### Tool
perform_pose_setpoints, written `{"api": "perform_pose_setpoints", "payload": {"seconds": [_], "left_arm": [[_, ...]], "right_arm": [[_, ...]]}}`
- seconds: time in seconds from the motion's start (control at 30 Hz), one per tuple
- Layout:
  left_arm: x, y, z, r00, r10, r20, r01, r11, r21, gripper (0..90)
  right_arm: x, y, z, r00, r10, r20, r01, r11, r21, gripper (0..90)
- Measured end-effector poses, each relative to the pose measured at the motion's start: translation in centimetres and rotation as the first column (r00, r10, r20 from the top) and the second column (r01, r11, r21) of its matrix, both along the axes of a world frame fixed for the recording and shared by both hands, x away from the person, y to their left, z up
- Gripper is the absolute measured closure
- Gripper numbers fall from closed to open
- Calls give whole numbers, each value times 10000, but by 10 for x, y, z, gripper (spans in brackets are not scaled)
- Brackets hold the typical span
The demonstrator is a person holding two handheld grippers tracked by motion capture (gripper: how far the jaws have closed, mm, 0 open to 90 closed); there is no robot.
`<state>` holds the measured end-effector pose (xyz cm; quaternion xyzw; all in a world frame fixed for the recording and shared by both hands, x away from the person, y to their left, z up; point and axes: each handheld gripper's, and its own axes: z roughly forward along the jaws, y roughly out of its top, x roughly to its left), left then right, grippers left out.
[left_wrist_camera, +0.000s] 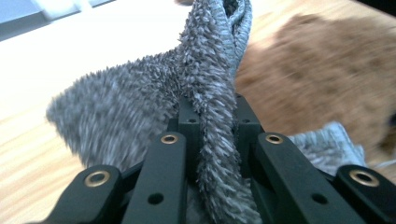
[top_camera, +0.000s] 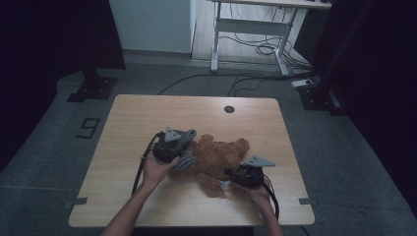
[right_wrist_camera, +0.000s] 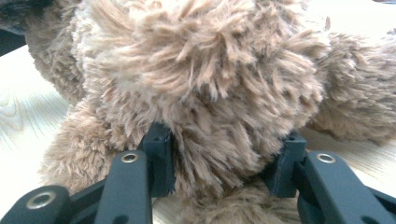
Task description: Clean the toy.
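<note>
A brown teddy bear (top_camera: pixel 219 156) lies on its side in the middle of the wooden table (top_camera: pixel 147 113). My left gripper (top_camera: pixel 181 147) is at the bear's left end, shut on a grey fuzzy cloth (top_camera: pixel 186 161). In the left gripper view the grey fuzzy cloth (left_wrist_camera: pixel 205 93) is pinched in a fold between the jaws of the left gripper (left_wrist_camera: pixel 212 119), with the bear (left_wrist_camera: pixel 317 79) blurred behind it. My right gripper (top_camera: pixel 235 174) is at the bear's near right side. In the right gripper view the right gripper (right_wrist_camera: pixel 224 151) is shut on a thick furry part of the bear (right_wrist_camera: pixel 210 93).
A round cable hole (top_camera: pixel 229 109) sits near the table's far edge. Beyond the table stand a white desk frame (top_camera: pixel 251 29) with loose cables (top_camera: pixel 265 49) on the floor and black stand bases (top_camera: pixel 93 88) at left and right.
</note>
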<state>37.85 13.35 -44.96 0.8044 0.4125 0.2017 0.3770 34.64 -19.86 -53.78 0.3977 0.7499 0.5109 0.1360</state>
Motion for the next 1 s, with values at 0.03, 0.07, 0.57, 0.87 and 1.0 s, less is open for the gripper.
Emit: {"api": "perform_pose_setpoints", "payload": {"seconds": [0.03,0.07,0.57,0.87,1.0], "left_arm": [[0,8,-4,9996,223,-158,-221,9997,108,785],[0,15,-10,9986,403,-344,-397,9991,179,786],[30,28,-40,9800,902,-1771,-999,9939,-464,780],[53,-11,39,9992,-222,-342,174,9907,-1349,767],[71,-45,24,9940,-412,-1015,406,9991,-86,766]], "right_arm": [[0,0,0,10000,2,-19,-2,10000,0,530],[0,0,0,10000,-6,-21,6,10000,5,530],[27,5,2,9997,-185,175,194,9982,-575,560],[31,4,2,9994,-79,331,107,9964,-841,559],[29,3,1,9992,-63,394,95,9965,-827,558]]}}
